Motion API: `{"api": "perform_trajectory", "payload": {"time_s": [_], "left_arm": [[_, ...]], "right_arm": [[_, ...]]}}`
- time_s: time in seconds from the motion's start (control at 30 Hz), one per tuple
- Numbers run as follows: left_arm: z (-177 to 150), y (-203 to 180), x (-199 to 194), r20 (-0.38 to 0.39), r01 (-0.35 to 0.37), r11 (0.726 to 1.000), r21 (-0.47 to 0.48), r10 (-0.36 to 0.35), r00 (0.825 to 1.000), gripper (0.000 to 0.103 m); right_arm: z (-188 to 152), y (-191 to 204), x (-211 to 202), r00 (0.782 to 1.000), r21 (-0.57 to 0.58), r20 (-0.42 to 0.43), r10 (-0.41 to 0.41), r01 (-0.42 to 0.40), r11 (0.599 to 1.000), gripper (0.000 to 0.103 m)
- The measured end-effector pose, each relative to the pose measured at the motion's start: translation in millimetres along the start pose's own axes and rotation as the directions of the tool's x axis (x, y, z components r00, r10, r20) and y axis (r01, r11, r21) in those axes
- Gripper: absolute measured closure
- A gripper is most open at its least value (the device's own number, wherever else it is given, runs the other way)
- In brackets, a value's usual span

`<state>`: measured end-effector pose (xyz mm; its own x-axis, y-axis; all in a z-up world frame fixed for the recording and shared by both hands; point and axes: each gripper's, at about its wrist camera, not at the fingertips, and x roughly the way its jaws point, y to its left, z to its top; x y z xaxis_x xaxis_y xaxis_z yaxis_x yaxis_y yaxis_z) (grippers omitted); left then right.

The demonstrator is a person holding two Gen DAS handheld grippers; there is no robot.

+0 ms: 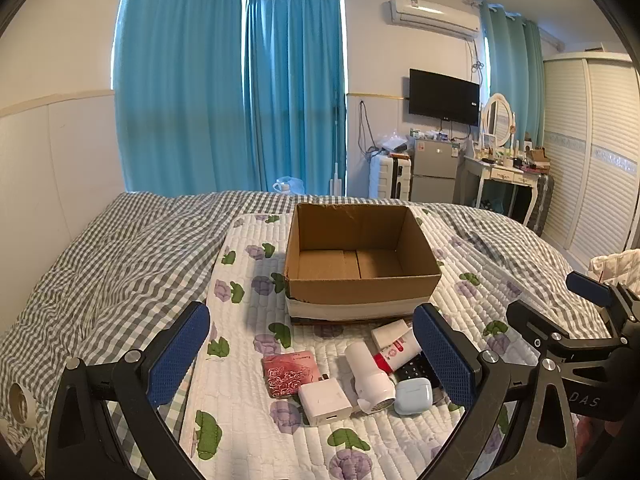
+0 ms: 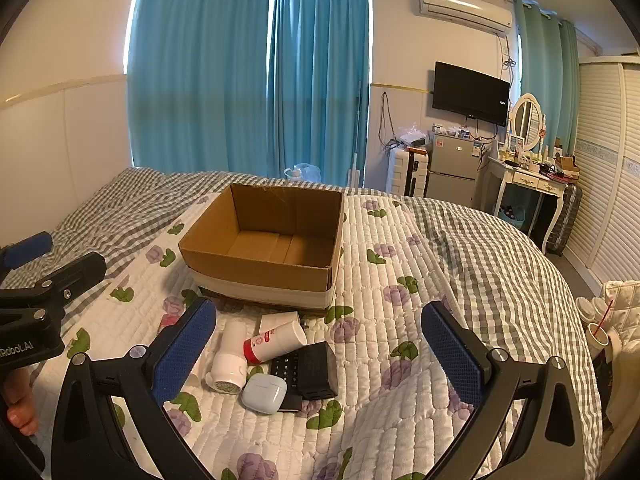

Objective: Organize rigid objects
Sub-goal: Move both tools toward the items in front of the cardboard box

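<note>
Nearest to me, both tools hang over the bed with nothing in them. The left gripper [image 1: 310, 354] stands with its jaws spread as wide as they go, and the right gripper [image 2: 318, 350] is the same, wide and empty; neither one touches any object.

Just beyond the fingers, on the flowered quilt [image 1: 248, 360], lies the small heap that must be sorted. There is a red patterned card case [image 1: 289, 373], a white charger cube [image 1: 324, 402] just beside it, a white lint shaver [image 1: 370, 376], a pale blue earbud case [image 1: 414, 396], a white tube with a red band [image 2: 276, 342], a small white box [image 1: 387, 332] behind it, and a black calculator [image 2: 285, 368] with a black box [image 2: 316, 368] resting on it. The shaver, the tube and the earbud case touch or lean on each other, so they are a little crowded.

Farther away stands the cardboard box [image 1: 360, 284], open on top. Its floor is bare as far as I can see, nothing is inside.

So I judge the work is at its very beginning: no item is placed yet, all of them wait in front of the box, and every pick and every drop is still to be done
</note>
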<state>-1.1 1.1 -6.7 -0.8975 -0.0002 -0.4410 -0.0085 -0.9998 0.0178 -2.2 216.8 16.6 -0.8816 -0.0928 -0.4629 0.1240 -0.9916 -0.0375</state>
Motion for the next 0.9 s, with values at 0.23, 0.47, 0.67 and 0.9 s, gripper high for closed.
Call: {"api": "perform_trajectory", "payload": {"time_s": [0.23,0.47,0.67,0.9], "left_arm": [[0.8,-2.2,0.0,-0.010,0.001,1.000,-0.002,-0.001,1.000,0.000],[2.2,-0.9,0.3,-0.016,0.001,1.000,-0.008,-0.001,1.000,0.000],[2.3,-0.1,-0.7,-0.016,0.003,1.000,-0.010,-0.003,1.000,0.000],[1.7,-0.2,-1.5,-0.018,0.004,1.000,-0.011,-0.005,1.000,0.000]], "right_arm": [[-0.7,0.5,1.3,1.000,-0.004,-0.007,0.000,0.000,1.000,0.000],[-1.9,0.5,2.4,1.000,-0.005,-0.010,-0.001,0.001,1.000,0.000],[-2.8,0.4,2.6,1.000,-0.007,-0.013,-0.001,0.001,1.000,0.000],[-3.6,1.0,3.5,1.000,-0.009,-0.018,-0.002,0.002,1.000,0.000]]}}
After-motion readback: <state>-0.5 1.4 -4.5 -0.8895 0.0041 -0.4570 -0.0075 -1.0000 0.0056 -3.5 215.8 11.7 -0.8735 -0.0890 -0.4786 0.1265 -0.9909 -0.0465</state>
